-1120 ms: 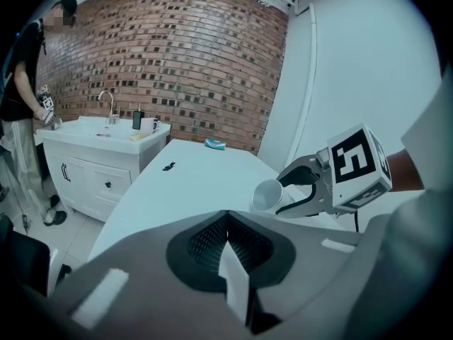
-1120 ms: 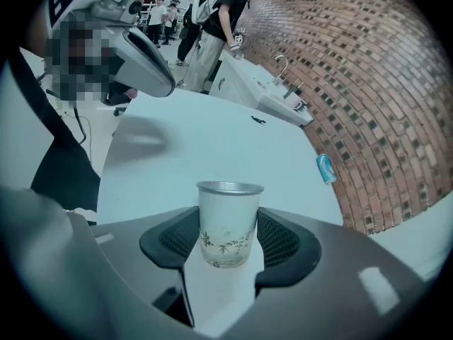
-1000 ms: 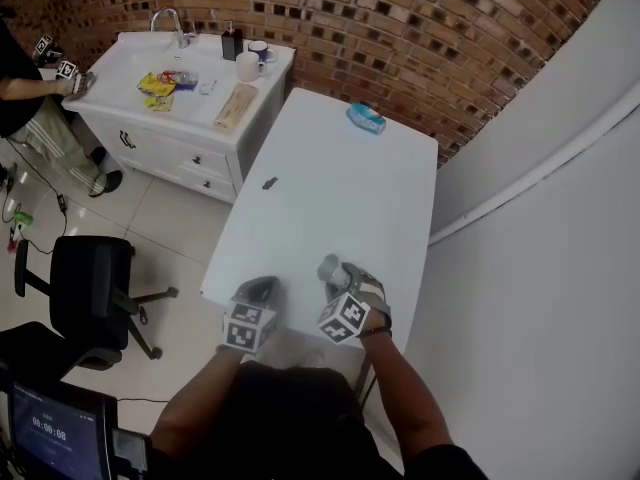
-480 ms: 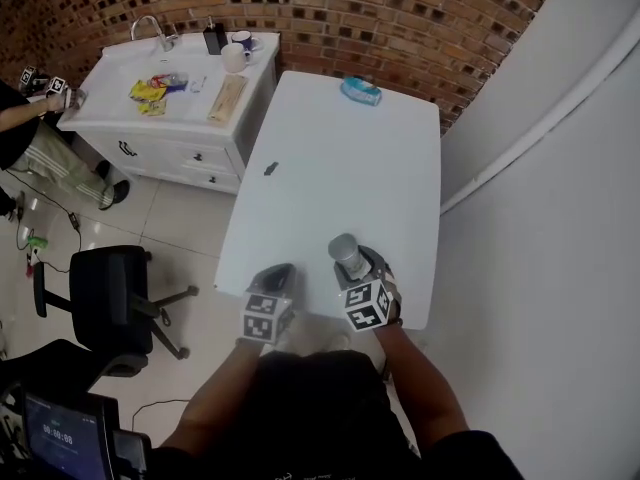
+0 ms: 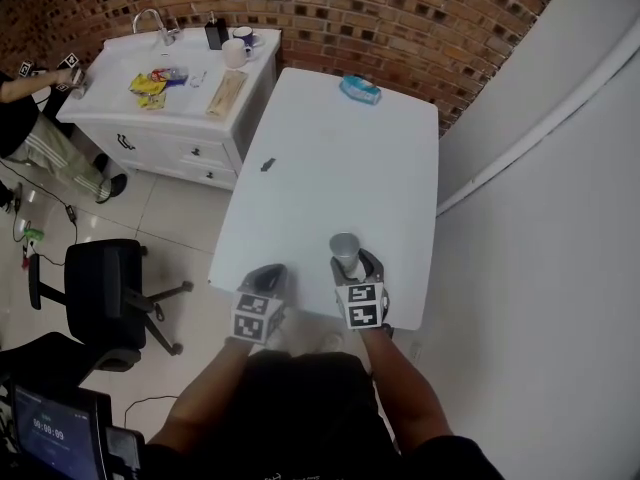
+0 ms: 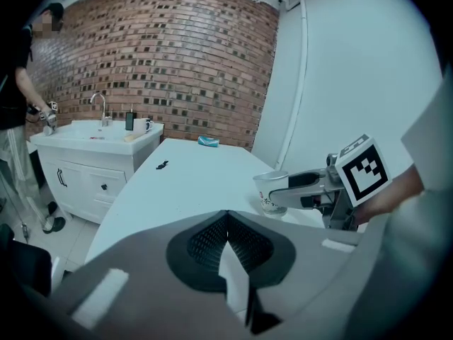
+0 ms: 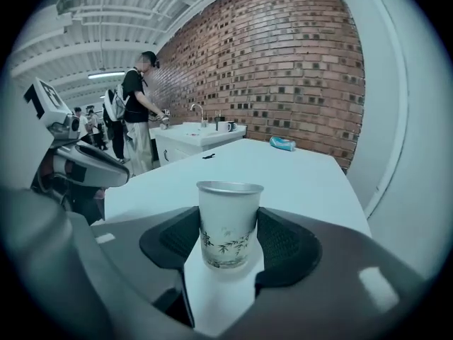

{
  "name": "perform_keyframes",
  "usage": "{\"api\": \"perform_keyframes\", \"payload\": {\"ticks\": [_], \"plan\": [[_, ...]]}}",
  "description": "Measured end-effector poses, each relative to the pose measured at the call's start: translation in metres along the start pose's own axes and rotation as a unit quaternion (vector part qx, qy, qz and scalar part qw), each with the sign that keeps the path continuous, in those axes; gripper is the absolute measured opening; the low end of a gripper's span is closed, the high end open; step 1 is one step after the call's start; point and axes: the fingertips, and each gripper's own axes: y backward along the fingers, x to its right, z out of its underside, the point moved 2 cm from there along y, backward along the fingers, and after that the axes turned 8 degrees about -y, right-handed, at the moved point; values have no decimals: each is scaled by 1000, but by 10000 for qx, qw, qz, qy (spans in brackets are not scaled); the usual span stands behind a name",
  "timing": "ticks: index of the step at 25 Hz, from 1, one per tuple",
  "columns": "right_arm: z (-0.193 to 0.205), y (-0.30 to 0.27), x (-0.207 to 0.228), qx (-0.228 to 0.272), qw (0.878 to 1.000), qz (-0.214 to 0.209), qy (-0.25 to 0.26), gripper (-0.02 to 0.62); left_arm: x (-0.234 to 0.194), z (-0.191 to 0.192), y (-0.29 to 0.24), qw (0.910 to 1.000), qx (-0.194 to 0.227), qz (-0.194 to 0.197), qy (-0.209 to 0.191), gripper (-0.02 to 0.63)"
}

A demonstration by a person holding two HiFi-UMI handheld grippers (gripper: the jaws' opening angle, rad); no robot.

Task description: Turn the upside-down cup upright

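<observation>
Head view: on the white table (image 5: 340, 158) the frosted cup (image 5: 344, 246) stands mouth up by the near edge, right of centre. It is between the jaws of the right gripper (image 5: 349, 261). The left gripper (image 5: 268, 274) sits just left of it, at the near edge.

Left gripper view: the jaws are pressed together on nothing, and the cup is off to their right.

Right gripper view: both pads pinch the cup's sides, and its bamboo print faces the camera.
</observation>
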Motion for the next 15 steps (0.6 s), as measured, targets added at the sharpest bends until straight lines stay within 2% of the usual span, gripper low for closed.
{"api": "perform_keyframes", "payload": {"ticks": [7,11,15], "plan": [[4,-10,9,259,9986,215,-414,272,7,-1,4,9999,-39,73,-85,2],[7,-22,3,355,9964,353,-690,272,-2,4,5,9996,-18,58,-293,2],[9,-18,7,295,9971,402,-584,273,1,7,3,9997,-17,67,-233,2]]}}
